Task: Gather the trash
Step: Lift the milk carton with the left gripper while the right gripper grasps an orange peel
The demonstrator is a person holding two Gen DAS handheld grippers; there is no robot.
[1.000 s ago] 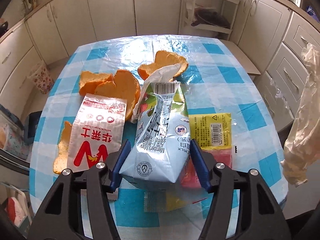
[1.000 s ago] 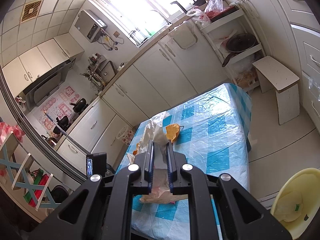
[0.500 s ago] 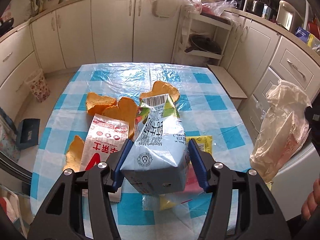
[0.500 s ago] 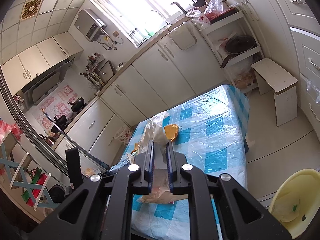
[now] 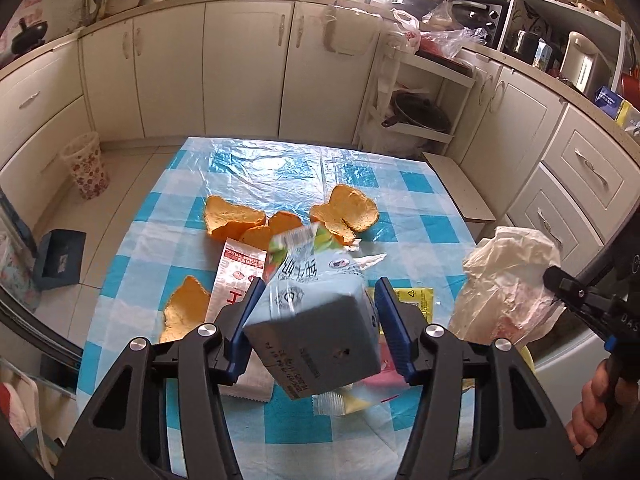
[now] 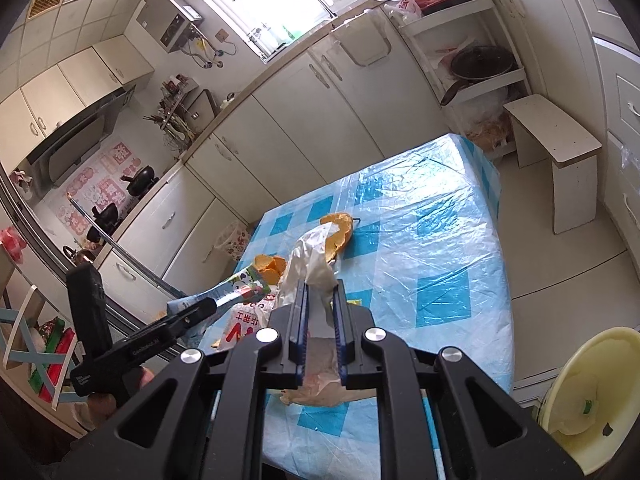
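The left tool (image 5: 316, 316) pinches the milk carton (image 5: 316, 320) lifted above the counter (image 5: 404, 196), apparently to drop it into the plastic bag (image 5: 508, 284) the right tool (image 6: 320, 312) clamps beside it.

A floral wastebasket (image 5: 85, 166) stands on the floor off the table's far left corner. A white stool (image 6: 554, 152) sits beside the table's far right edge. A black pan (image 5: 416, 114) rests on the open shelf (image 5: 424, 136) among cream cabinets (image 5: 244, 68).
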